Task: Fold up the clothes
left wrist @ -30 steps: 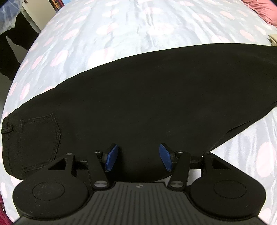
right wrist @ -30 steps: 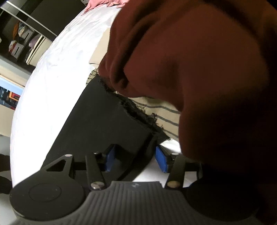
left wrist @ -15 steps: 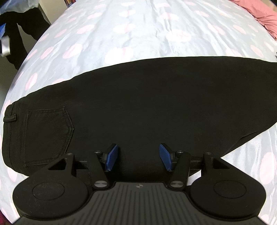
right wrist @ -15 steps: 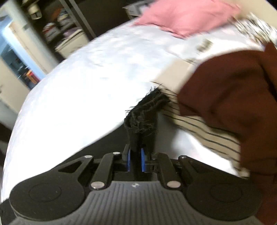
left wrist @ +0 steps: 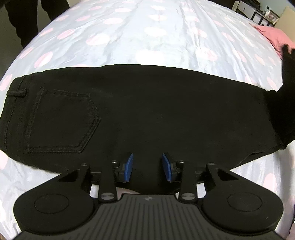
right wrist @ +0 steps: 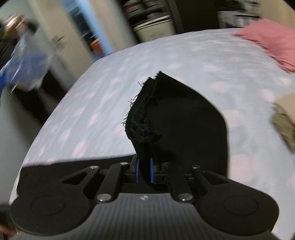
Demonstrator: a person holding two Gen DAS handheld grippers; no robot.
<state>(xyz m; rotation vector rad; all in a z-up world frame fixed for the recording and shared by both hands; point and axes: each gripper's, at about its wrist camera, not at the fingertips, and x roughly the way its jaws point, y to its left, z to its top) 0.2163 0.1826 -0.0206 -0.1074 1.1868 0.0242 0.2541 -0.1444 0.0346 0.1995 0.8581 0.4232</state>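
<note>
Black jeans (left wrist: 147,114) lie flat across the pale blue bedsheet with pink dots, waistband and back pocket (left wrist: 60,121) at the left. My left gripper (left wrist: 147,167) is open just above the near edge of the jeans, nothing between its blue pads. At the right edge of that view the leg end (left wrist: 287,77) rises off the bed. My right gripper (right wrist: 144,171) is shut on that frayed leg hem (right wrist: 143,118), which stands up between the pads above the bed.
A pink cloth (right wrist: 272,42) lies at the bed's far right, also seen as the pink cloth (left wrist: 271,35) in the left view. A beige garment (right wrist: 285,118) sits at the right edge. Shelving and a doorway stand beyond the bed; a person's dark legs (left wrist: 27,16) stand at far left.
My right gripper closed on the frayed leg hem and lifted it, swinging left away from the brown and striped clothes. The left gripper shifted slightly; the jeans now lie squarer in its view.
</note>
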